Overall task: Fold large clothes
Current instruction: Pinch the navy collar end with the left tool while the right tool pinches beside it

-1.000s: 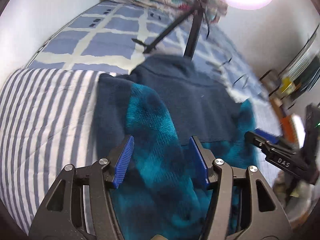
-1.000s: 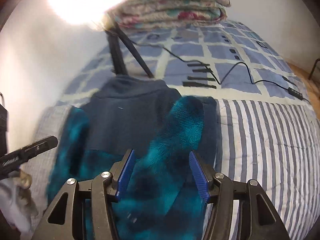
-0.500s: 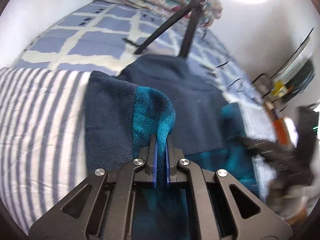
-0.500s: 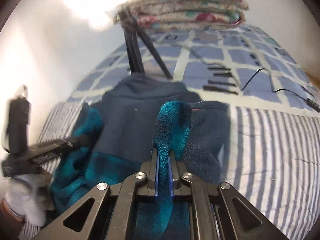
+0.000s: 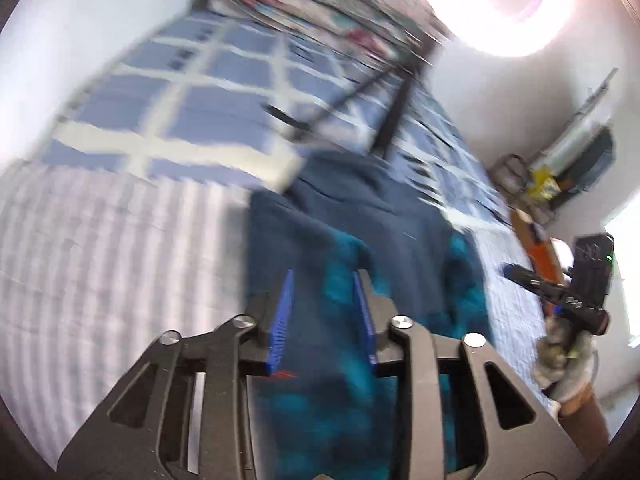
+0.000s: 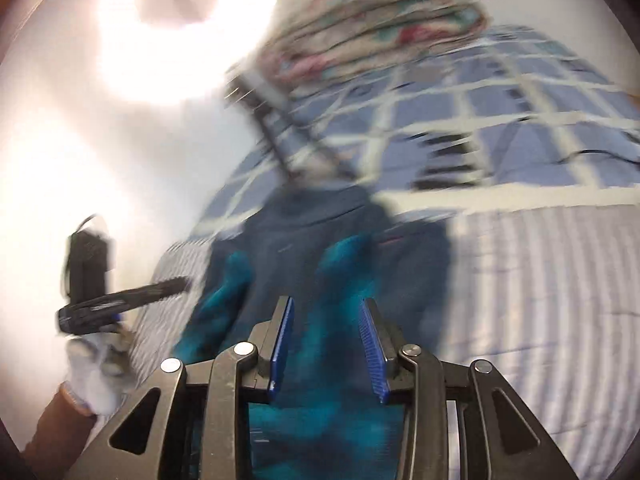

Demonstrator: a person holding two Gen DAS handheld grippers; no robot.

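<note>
Both our grippers, left (image 5: 324, 316) and right (image 6: 326, 344), have jaws opening, apart, pads clear of the teal-and-navy fleece garment (image 5: 384, 240), which lies lower centre in each view on the striped bedspread (image 5: 112, 248).

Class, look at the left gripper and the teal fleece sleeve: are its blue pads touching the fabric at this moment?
Cannot tell. In the left wrist view the left gripper is opening over the teal sleeve, which lies between the pads, but blur hides whether the pads touch it.
</note>
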